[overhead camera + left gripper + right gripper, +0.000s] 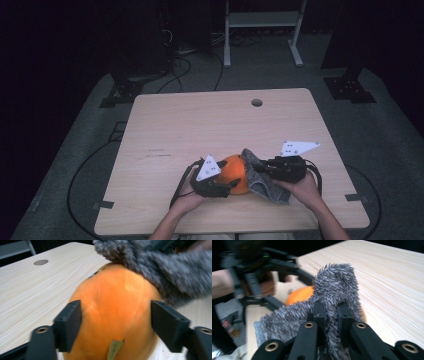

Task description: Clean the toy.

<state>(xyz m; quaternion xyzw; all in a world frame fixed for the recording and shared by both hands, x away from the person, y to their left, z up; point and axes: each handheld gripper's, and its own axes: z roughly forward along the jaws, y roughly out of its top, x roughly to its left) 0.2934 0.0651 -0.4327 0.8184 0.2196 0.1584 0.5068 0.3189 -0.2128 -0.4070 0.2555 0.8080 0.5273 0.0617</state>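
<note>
From my remote seat this reads as a lab or recording studio, not a home. I see one plain light-wood table (210, 125) with a round cable hole (257, 102), standing on grey carpet (380, 145) in a room kept dark all around. Black cables (192, 65) snake over the floor toward black stand bases (349, 87) bolted flat beside the table. A white metal frame (262, 30) stands behind it. Tape marks (102, 205) sit on the carpet by the table's corners.
</note>
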